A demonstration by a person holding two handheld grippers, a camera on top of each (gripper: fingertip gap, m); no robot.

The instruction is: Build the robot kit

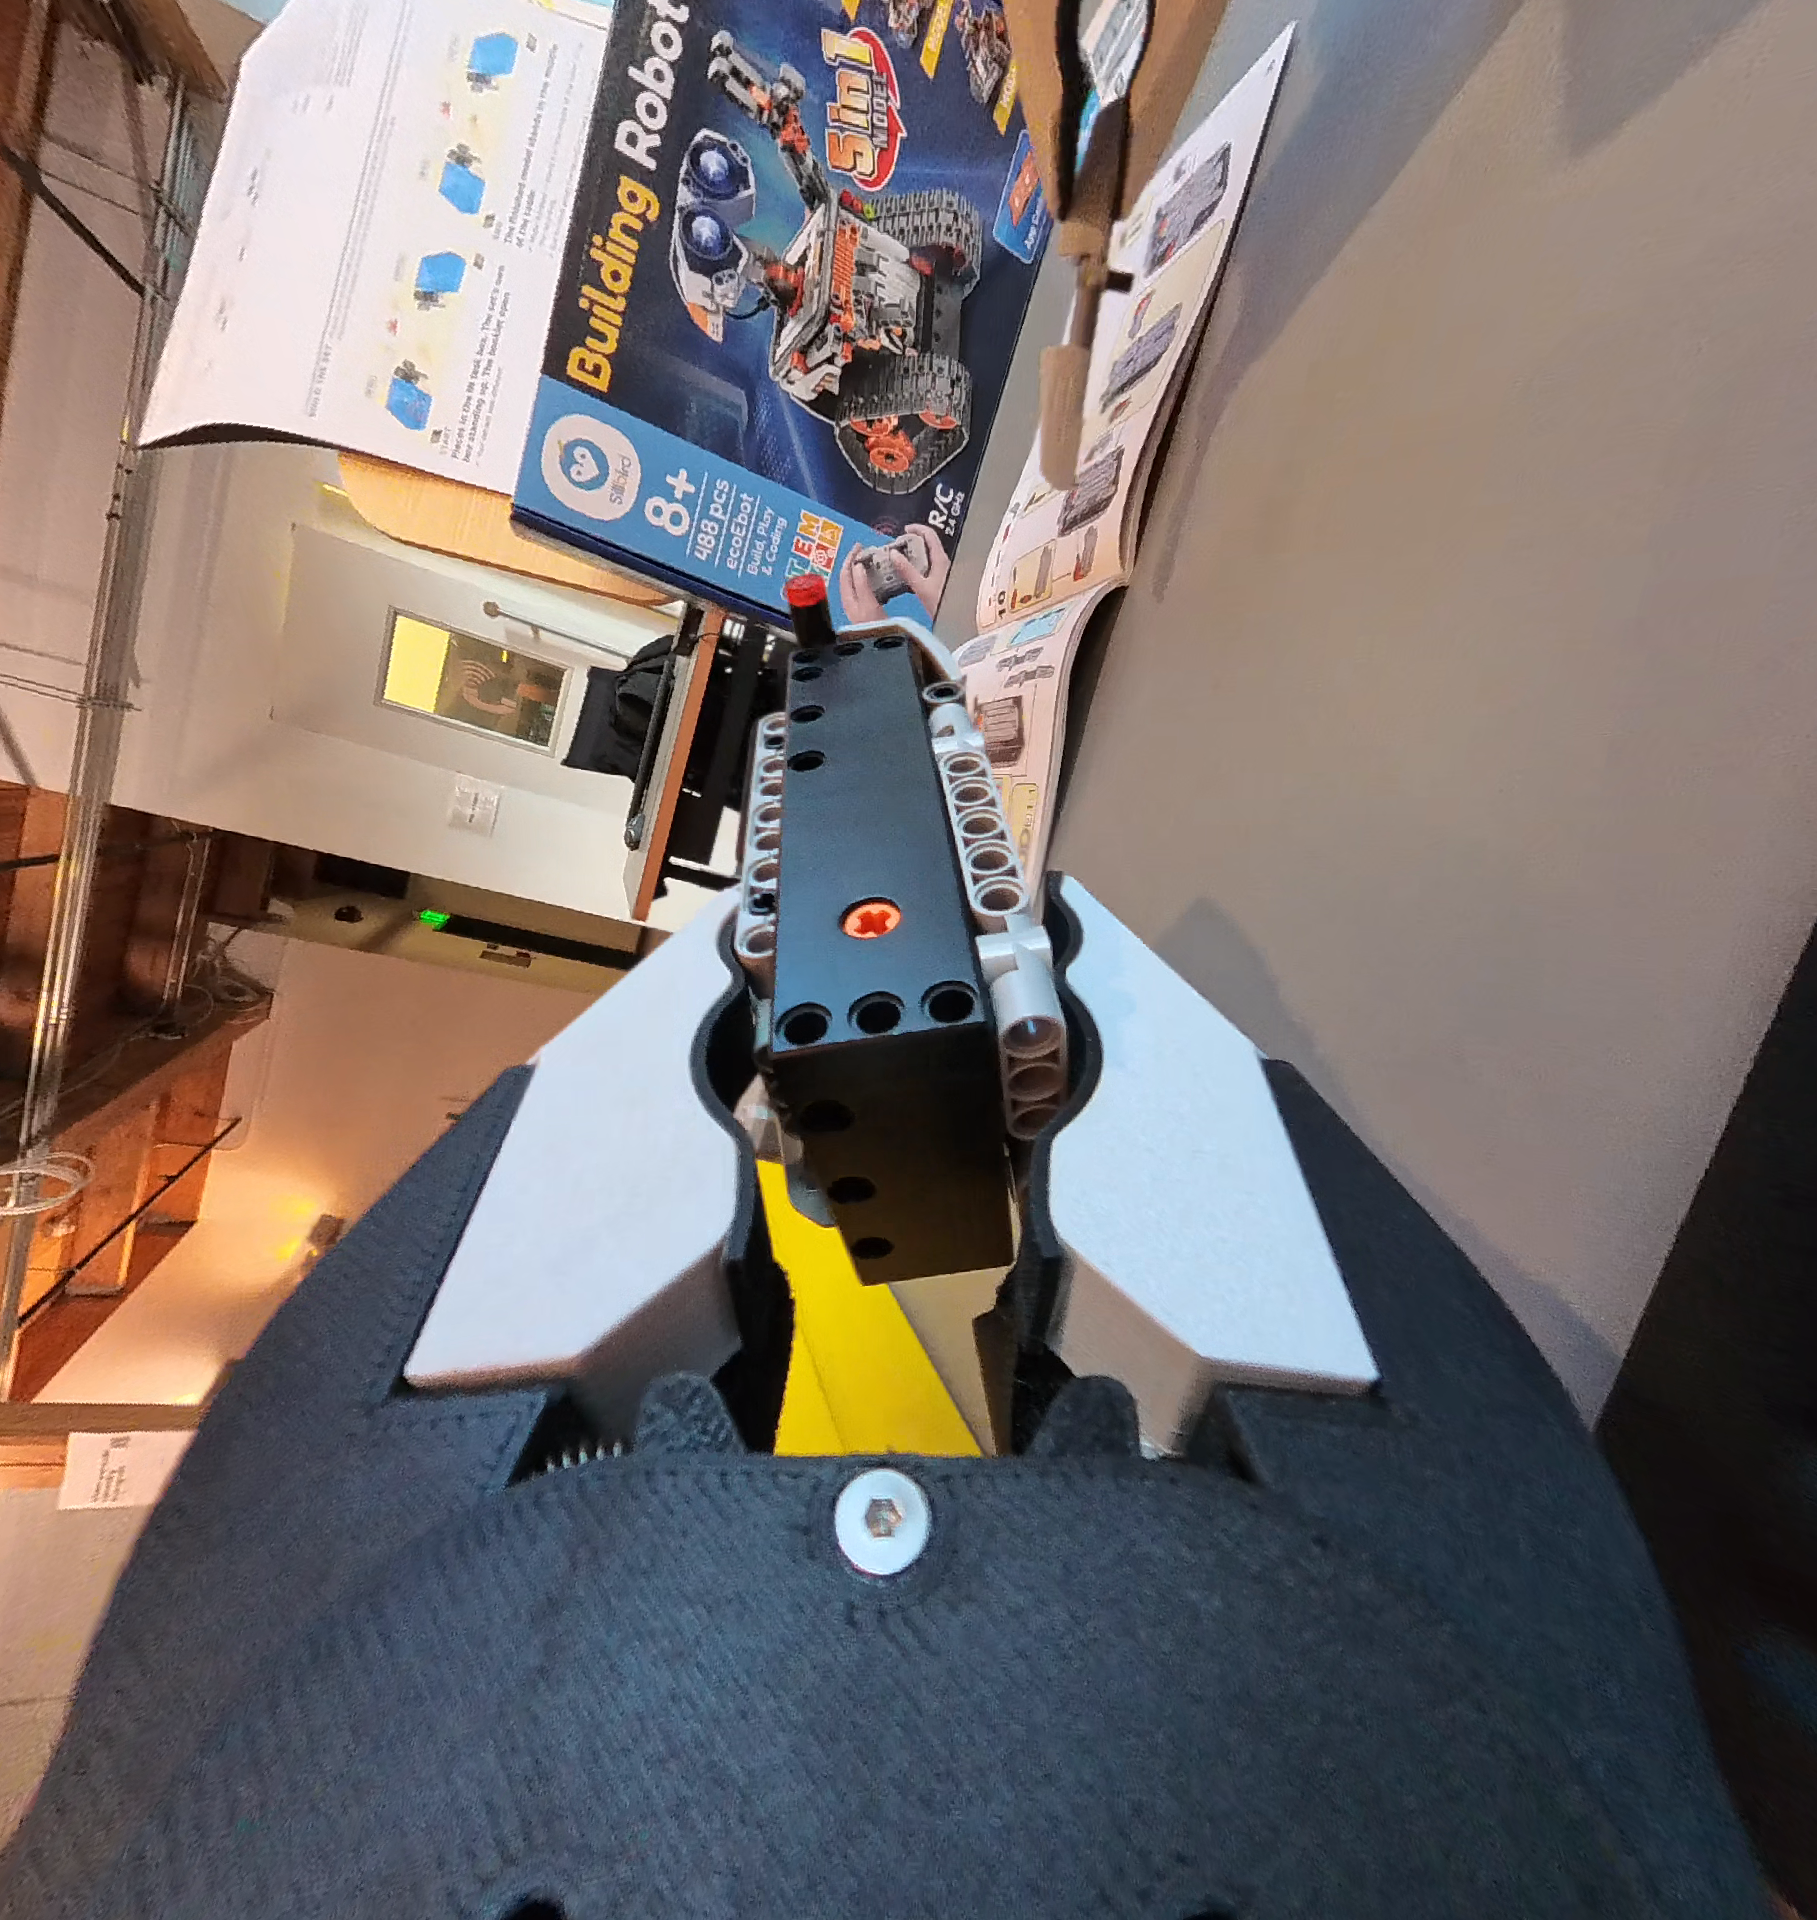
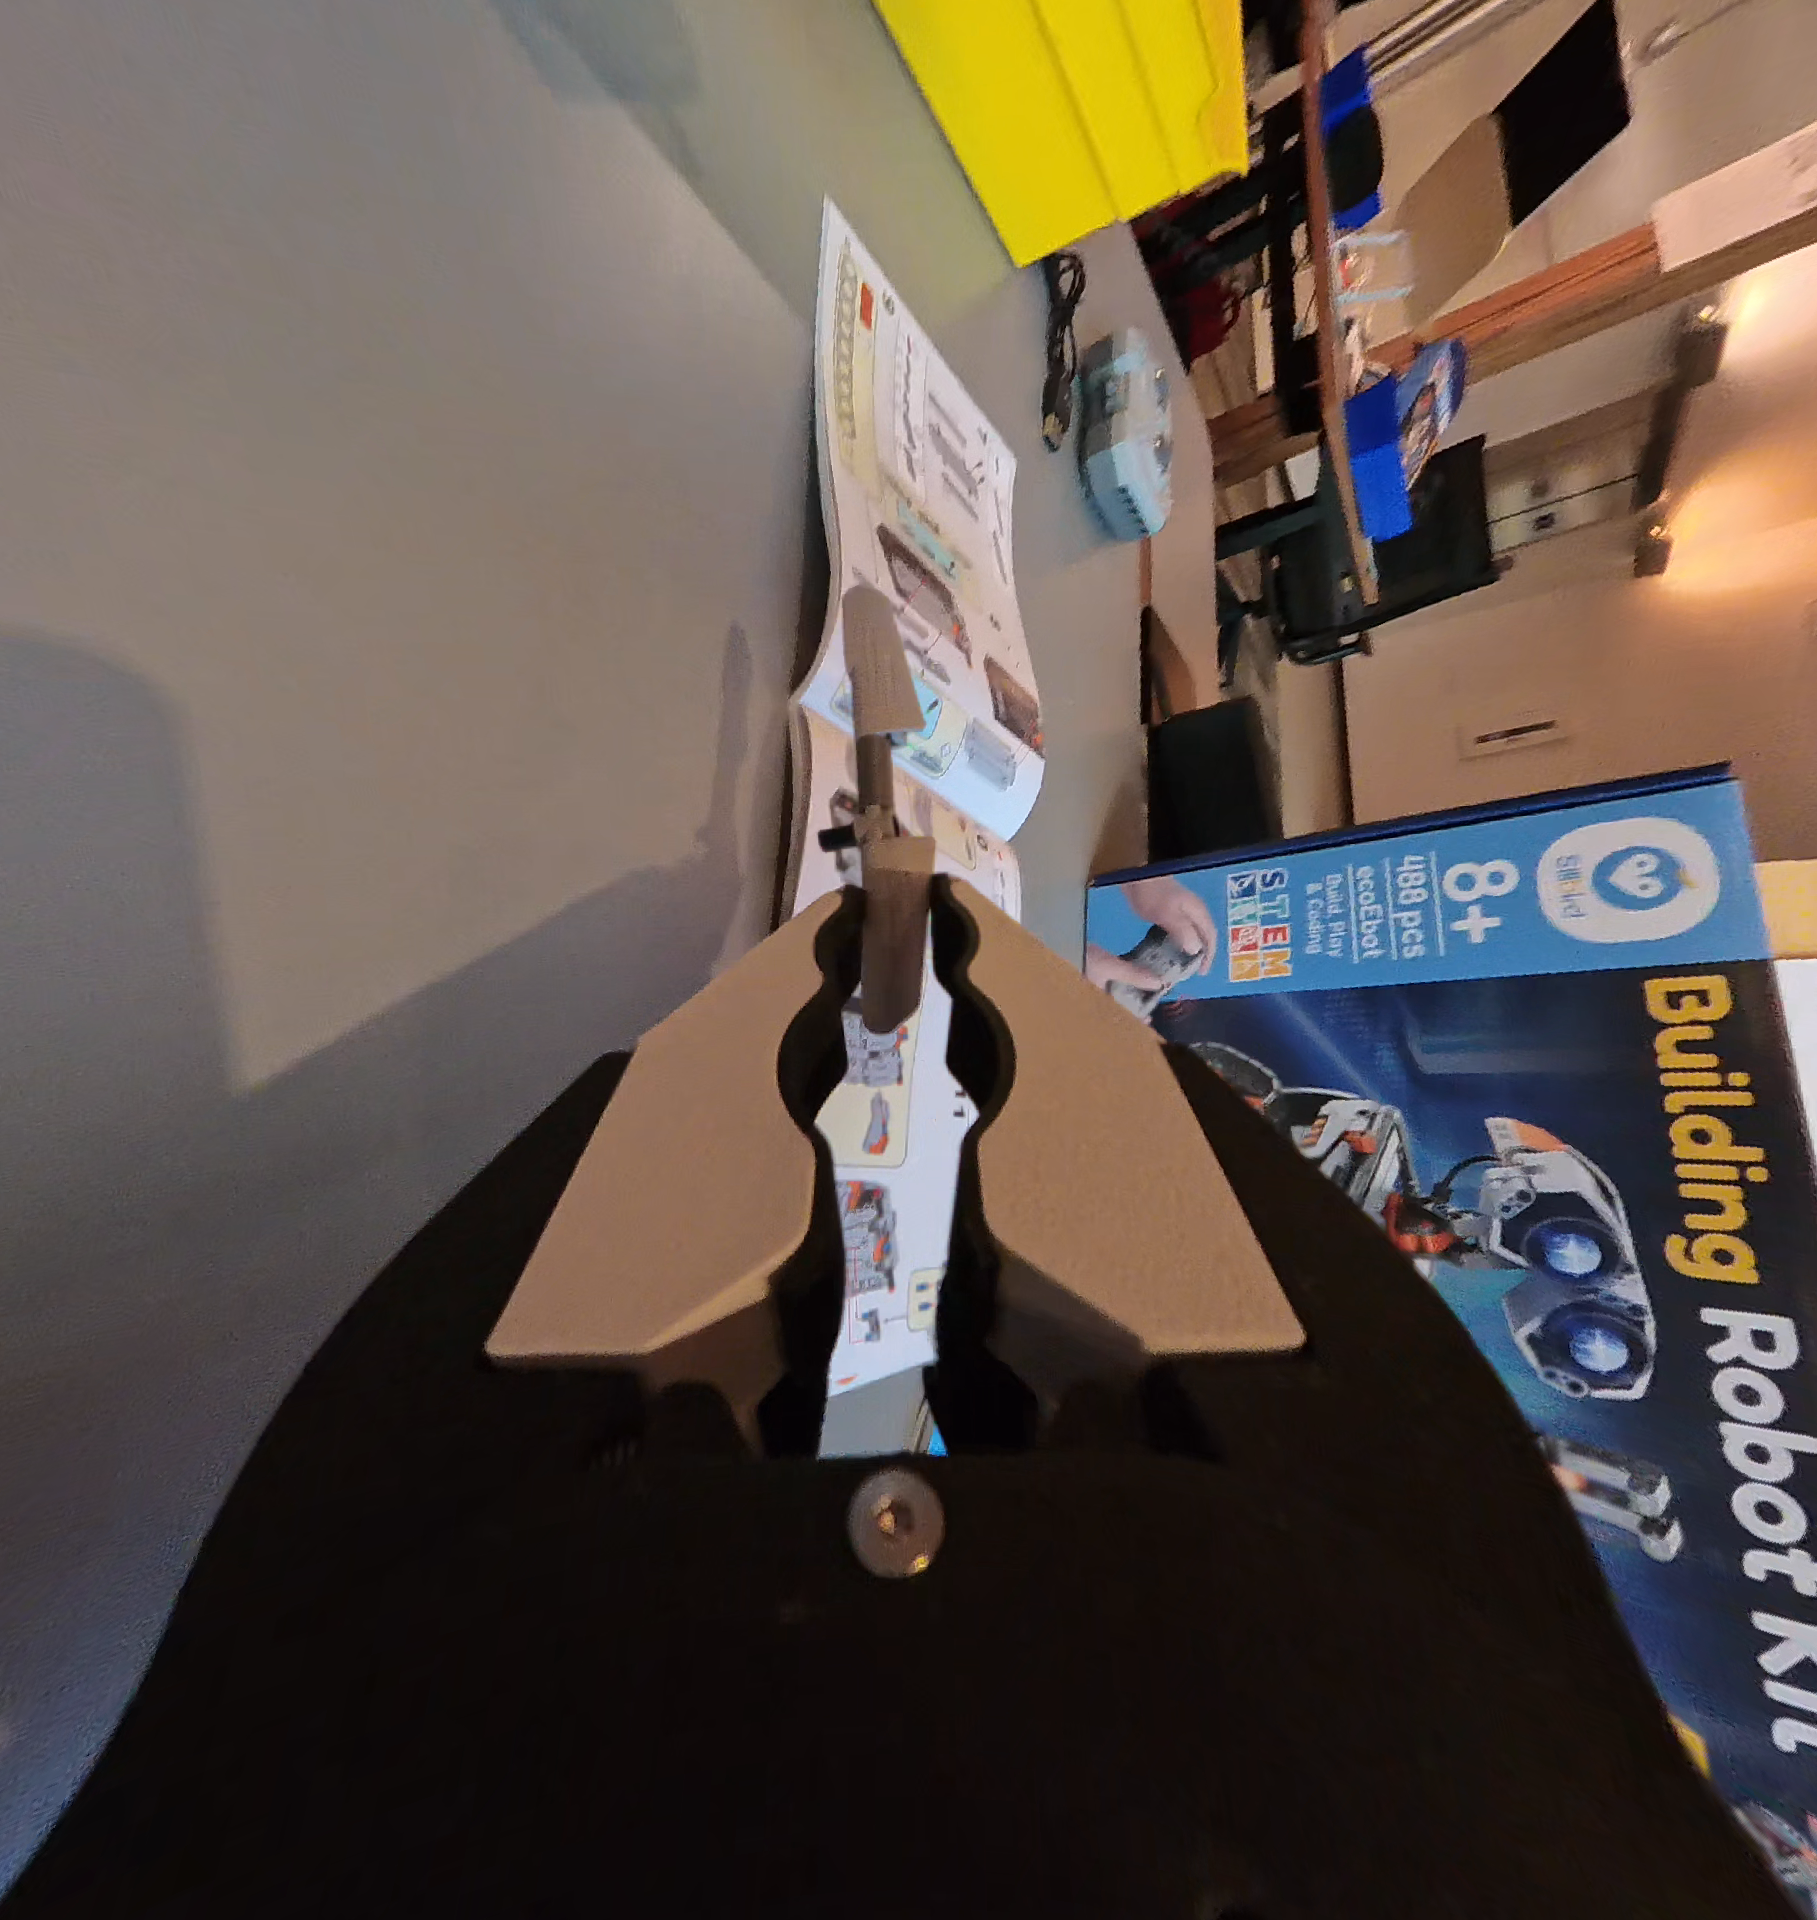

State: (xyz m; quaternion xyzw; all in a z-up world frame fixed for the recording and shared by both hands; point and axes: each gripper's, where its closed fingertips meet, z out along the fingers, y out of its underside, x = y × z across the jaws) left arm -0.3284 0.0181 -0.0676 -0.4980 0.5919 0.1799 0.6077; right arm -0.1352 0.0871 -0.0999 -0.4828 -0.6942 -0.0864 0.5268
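My left gripper (image 1: 888,906) is shut on a black block (image 1: 873,831) with round holes and an orange cross hole. Grey holed beams (image 1: 977,810) run along both its sides and a red-tipped pin (image 1: 805,594) sticks out of its far end. It is held above the grey table (image 1: 1455,520). My right gripper (image 2: 891,899) is shut on a slim grey rod-like piece (image 2: 878,675) that points forward over an open instruction booklet (image 2: 925,499). That piece (image 1: 1065,405) also shows in the left wrist view, above the booklet (image 1: 1143,364).
A blue kit box (image 2: 1455,1143) stands beside the booklet, and it also shows in the left wrist view (image 1: 779,260) with a white printed sheet (image 1: 364,229) against it. A yellow bin (image 2: 1070,104), a grey-blue device (image 2: 1127,436) and a black cable (image 2: 1060,353) lie farther off. Across from one pair of fingers to the other is roughly 20 centimeters.
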